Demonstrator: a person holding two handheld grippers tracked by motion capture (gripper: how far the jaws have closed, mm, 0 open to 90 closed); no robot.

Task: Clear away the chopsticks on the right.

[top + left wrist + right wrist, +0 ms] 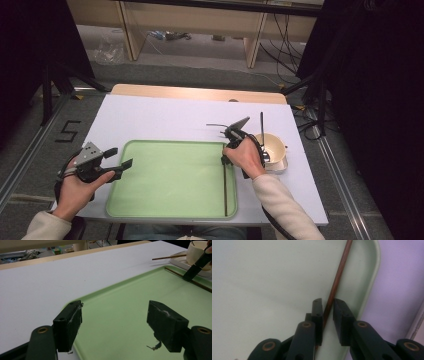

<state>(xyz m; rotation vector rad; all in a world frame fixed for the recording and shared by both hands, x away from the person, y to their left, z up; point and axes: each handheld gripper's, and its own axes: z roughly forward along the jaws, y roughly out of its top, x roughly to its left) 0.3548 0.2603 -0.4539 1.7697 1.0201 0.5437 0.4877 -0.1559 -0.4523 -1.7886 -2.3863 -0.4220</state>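
The right hand-held gripper (328, 306) points down at the right side of a shallow pale-green plastic tray (165, 200), which lies on a white surface (165, 117). A long thin dark-brown wooden chopstick (225, 187) lies flat in the tray, close along its right rim, running from the far right corner toward the near edge. In the right gripper view, the chopstick (339, 272) passes between the 2 black jaws, which stand a narrow gap apart. The left jaw sits against the stick or just beside it, while a sliver of tray shows between the stick and the right jaw, so the grip looks slack rather than pressed tight.

The left hand-held gripper (116, 161) hovers at the tray's left edge. Its jaws stand wide apart and have hold of nothing; in the left gripper view, bare green tray (120, 305) shows between them.

Just right of the tray, a cream round ceramic cup (270, 145) stands on a small white rectangular dish (280, 167), near the right hand (247, 157). In the left gripper view, a 2nd brown chopstick (167, 257) rests across that dish beside the cup (197, 251).
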